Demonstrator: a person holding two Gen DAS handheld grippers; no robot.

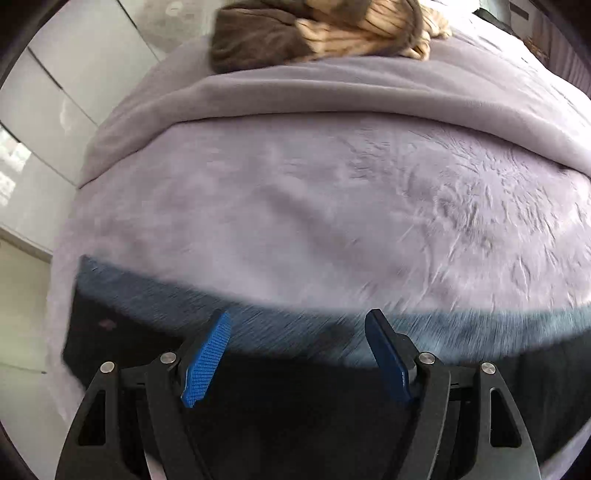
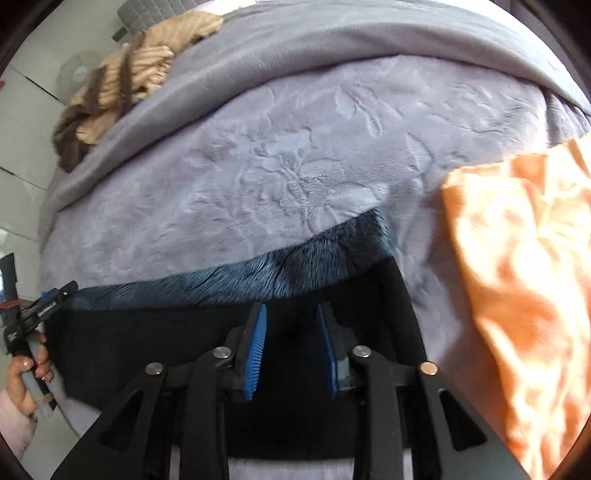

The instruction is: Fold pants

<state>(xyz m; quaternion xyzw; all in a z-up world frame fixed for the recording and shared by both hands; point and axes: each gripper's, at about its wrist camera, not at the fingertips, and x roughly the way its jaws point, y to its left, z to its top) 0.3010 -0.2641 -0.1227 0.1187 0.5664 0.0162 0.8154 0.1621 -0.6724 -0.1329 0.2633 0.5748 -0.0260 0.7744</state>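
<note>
A bed covered by a lavender plush blanket, embossed with a leafy pattern, fills both views; a smoother grey-lilac band of it is folded across the far side. At the far edge lies a rumpled tan and brown ribbed throw. An orange garment is heaped on the blanket at the right of the right wrist view, just beside the pants.

The black pants lie flat on the near part of the blanket in a wide, folded strip, their blue-grey fleecy lining turned out along the far edge.

The left gripper hangs over the left part of the pants, its blue pads spread wide with nothing between them; blur makes it hard to say whether the tips touch the cloth. The right gripper points down at the black cloth, its jaws parted a little, and no fold appears pinched between the pads. At the left rim of the right wrist view, a hand in a pale pink sleeve grips the left tool's handle.
</note>
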